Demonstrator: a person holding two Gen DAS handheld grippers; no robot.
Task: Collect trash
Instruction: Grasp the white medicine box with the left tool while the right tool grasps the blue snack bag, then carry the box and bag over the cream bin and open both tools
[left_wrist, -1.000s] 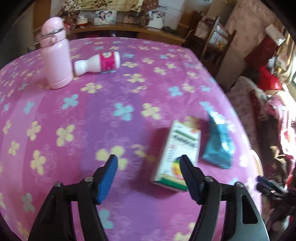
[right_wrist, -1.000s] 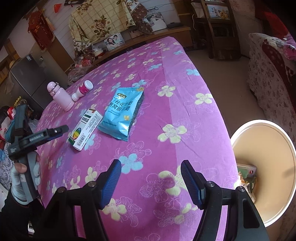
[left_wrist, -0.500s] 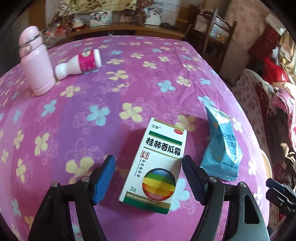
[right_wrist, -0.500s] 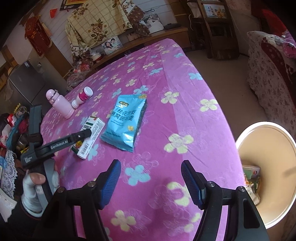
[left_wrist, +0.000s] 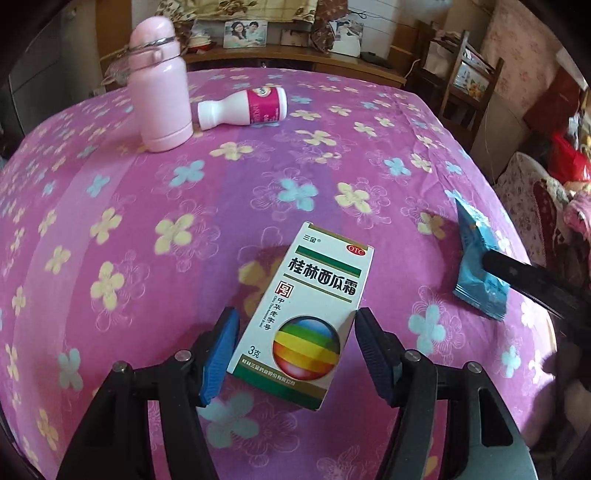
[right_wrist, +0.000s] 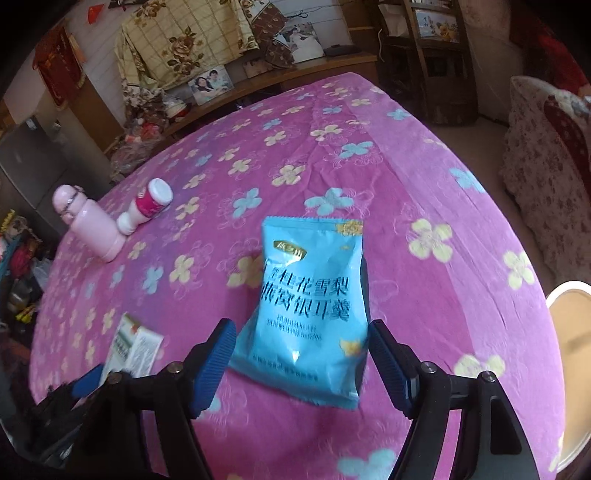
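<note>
Both grabs pending: left tongs (left_wrist: 293, 338) closing around the white cardboard medicine box (left_wrist: 308, 317), right tongs (right_wrist: 301, 352) widening astride the blue foil sachet (right_wrist: 308, 314); next, squeeze.

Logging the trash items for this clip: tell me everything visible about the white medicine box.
The white medicine box is a cardboard carton with green bands, dark Chinese print, a red OTC oval and a rainbow ball. It looks closed and undamaged, lying flat and slightly askew on the purple flowered tablecloth, between the left gripper pads, apparently not yet pressed.
</note>
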